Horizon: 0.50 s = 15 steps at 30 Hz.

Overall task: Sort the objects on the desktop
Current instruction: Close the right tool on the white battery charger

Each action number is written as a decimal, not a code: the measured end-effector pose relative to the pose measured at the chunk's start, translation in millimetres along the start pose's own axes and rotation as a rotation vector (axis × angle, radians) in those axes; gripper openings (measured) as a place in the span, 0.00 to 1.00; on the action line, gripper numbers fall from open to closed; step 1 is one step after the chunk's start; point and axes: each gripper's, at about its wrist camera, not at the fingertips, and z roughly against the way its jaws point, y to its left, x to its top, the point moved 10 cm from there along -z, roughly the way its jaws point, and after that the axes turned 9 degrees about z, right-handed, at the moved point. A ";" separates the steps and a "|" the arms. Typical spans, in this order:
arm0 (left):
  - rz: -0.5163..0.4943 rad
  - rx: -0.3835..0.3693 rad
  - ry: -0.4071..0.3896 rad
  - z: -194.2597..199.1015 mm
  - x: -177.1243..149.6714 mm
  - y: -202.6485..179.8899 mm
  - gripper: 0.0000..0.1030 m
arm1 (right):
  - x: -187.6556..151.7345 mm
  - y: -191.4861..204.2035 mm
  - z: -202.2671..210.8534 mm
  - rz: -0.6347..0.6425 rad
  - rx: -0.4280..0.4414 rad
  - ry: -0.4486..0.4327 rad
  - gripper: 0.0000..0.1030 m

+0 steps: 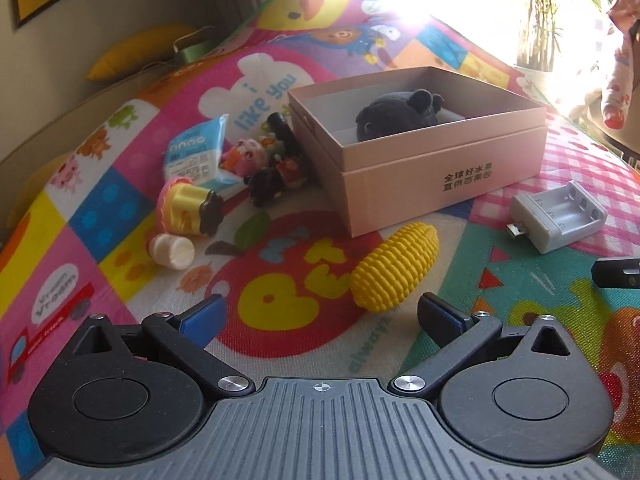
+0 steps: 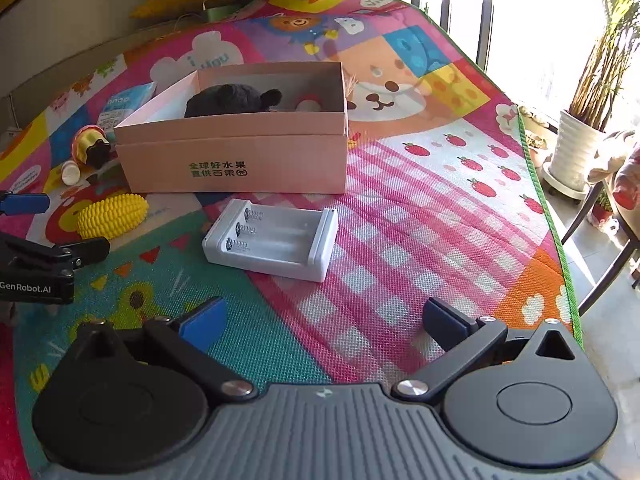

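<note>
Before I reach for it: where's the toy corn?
The toy corn lies on the mat just ahead of the open left claw, beside the pink box's near corner.

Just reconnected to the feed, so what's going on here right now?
Toys are being sorted into the pink box on the play mat. A dark plush toy already lies inside. Both grippers are open and empty: the left gripper faces the toy corn, the right gripper faces the white battery holder. More small toys lie left of the box.
</note>
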 end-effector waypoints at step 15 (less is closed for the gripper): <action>0.129 -0.090 0.048 14.0 -14.9 0.1 1.00 | 48.1 33.5 -41.0 0.000 0.032 0.024 0.99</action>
